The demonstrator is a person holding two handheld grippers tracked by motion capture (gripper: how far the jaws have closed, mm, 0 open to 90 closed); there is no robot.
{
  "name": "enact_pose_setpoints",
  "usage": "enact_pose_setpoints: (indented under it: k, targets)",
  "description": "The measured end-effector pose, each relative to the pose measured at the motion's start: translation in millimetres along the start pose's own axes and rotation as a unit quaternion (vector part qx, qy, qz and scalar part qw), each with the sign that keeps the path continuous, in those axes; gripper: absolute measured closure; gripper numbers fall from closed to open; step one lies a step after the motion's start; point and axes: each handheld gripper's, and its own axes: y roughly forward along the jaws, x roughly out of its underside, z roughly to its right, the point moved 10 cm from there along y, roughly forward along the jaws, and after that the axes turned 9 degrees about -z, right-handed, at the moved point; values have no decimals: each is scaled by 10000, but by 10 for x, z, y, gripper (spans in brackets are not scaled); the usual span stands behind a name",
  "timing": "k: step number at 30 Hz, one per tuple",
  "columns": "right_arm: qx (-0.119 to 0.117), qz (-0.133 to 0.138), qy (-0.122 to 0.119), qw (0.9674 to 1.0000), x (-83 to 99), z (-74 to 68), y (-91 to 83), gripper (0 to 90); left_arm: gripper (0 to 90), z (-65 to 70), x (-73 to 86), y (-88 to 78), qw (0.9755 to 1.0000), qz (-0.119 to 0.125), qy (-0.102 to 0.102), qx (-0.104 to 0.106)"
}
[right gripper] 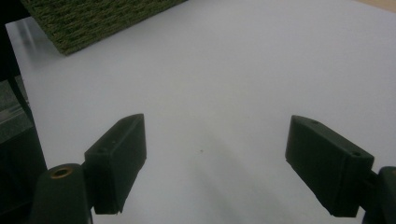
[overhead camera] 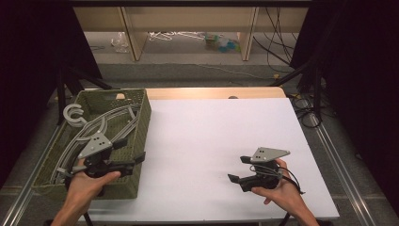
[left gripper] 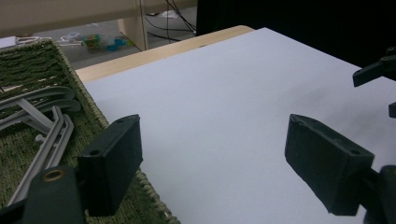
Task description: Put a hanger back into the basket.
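A white table (overhead camera: 211, 155) under dim light, dark drapes at both sides, shelving legs and loose cables on the floor beyond. At far left sits your green woven basket (overhead camera: 141, 122), with grey plastic hangers (overhead camera: 101, 129) piled inside it, one hook (overhead camera: 73, 115) curling up over the far corner.

Your left gripper (overhead camera: 129, 153) hangs over the basket's right wall, jaws spread wide and holding nothing — in the left gripper view the hangers (left gripper: 44, 126) lie off to the side in the basket (left gripper: 32, 60), not between the pads, and bare white sheet shows in the gap.

Across the sheet, well apart, your right gripper (overhead camera: 240, 169) rests low near the front edge, pointing toward the basket. Its jaws are wide as well, nothing in them; its own view looks over bare table (right gripper: 224, 84) to the basket's corner (right gripper: 93, 18).

Judged from this, the hangers are all in the basket and none lies on the table. Either the gathering is done or the taking-out is yet to start — the pictures do not settle which. No hanger is in hand now.
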Motion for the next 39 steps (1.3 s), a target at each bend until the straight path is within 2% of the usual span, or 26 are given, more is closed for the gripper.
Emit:
enact_pose_setpoints:
  k: [2, 3, 5, 8, 11, 13, 14, 18, 19, 20, 22, 23, 28, 29, 31, 35, 39]
  targets:
    - [-17, 0, -11, 10000, -2, -9, 6, 213, 188, 44, 12, 22, 10000, -2, 50, 53]
    - [-26, 8, -12, 10000, -4, -15, 8, 212, 188, 66, 20, 29, 10000, 15, -8, 35]
    - [-7, 21, -22, 10000, -6, -24, 13, 212, 188, 117, 25, 43, 9999, 57, 82, 127]
    - [-20, 19, -11, 10000, -5, -27, 21, 211, 193, 192, 40, 65, 9998, 144, 56, 157]
    - [-7, 38, -21, 10000, -6, -24, 26, 201, 193, 273, 74, 90, 9996, 168, 145, 166]
    - [-3, 81, -3, 10000, -19, -28, 30, 195, 193, 345, 126, 121, 9994, 139, 285, 162]
    - [-3, 93, -1, 10000, -24, -32, 33, 195, 193, 366, 135, 130, 9994, 154, 250, 179]
    - [2, 114, -2, 9999, -32, -62, 38, 194, 193, 485, 236, 187, 9990, 117, 363, 236]
    - [-19, 106, 2, 9999, -30, -72, 41, 193, 193, 496, 251, 190, 9990, 94, 374, 219]
    - [-7, 119, -6, 9999, -32, -72, 40, 193, 193, 515, 265, 199, 9985, 98, 483, 223]
    - [24, 173, -20, 9998, -38, -77, 34, 192, 193, 545, 299, 212, 9980, 91, 577, 222]
    - [14, 179, -9, 9998, -37, -85, 32, 191, 193, 563, 320, 215, 9983, 91, 521, 233]
    - [55, 287, 45, 9996, -23, -124, 7, 183, 192, 641, 475, 262, 9983, 75, 503, 269]
    - [65, 306, -6, 9995, -11, -130, 7, 182, 191, 658, 515, 278, 9980, 22, 567, 261]
    - [51, 288, 39, 9996, 19, -165, 8, 176, 189, 696, 577, 324, 9977, 10, 625, 256]
    - [59, 350, -37, 9994, 43, -221, -12, 175, 189, 730, 682, 387, 9973, -106, 681, 235]
    - [23, 427, -19, 9991, 79, -297, -34, 173, 187, 719, 671, 379, 9976, -37, 647, 259]
